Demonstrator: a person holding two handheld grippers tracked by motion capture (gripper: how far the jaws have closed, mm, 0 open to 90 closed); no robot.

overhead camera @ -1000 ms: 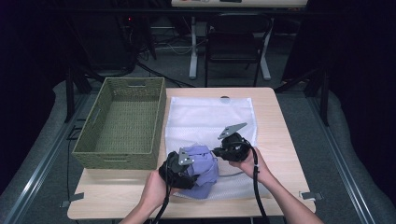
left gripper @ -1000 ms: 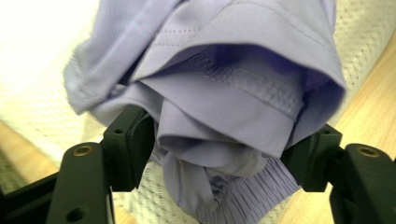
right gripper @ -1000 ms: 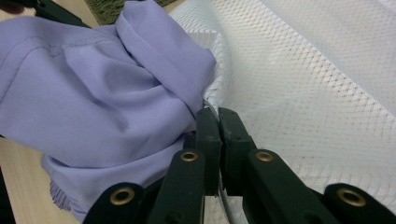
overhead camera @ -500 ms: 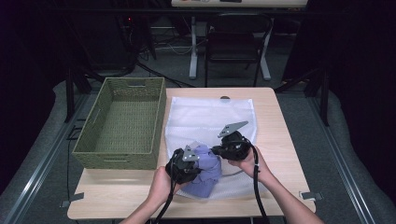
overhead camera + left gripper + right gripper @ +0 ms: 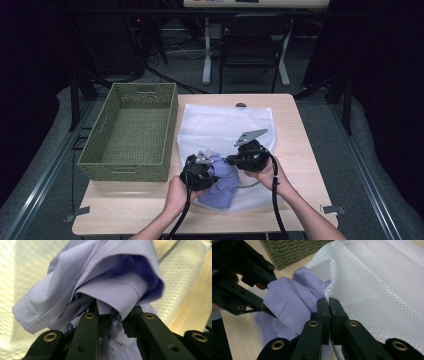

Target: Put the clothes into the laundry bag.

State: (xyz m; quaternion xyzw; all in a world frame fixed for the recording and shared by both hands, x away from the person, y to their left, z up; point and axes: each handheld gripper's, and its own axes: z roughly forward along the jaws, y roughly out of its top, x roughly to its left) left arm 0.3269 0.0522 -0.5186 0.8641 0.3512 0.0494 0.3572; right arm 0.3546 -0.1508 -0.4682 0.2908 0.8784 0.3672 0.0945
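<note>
Near edge of desk (image 5: 150, 215): lavender shirt (image 5: 222, 182) bunched at the mouth of the white mesh bag (image 5: 225, 125). Left hand-held gripper (image 5: 110, 320) has just clamped onto a wad of shirt cloth; right hand-held gripper (image 5: 328, 312) pinches the bag's rim. Shirt looks light, limp, slippery; best taken by thick folds or seams.

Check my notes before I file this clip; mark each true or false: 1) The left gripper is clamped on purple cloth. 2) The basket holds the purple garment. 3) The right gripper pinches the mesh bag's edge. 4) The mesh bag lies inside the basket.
1) True: the left gripper, its jaws just closed, pinches the purple garment.
2) False: the basket is empty.
3) True: the right gripper is shut on the mesh bag.
4) False: it lies on the table beside the basket.
</note>
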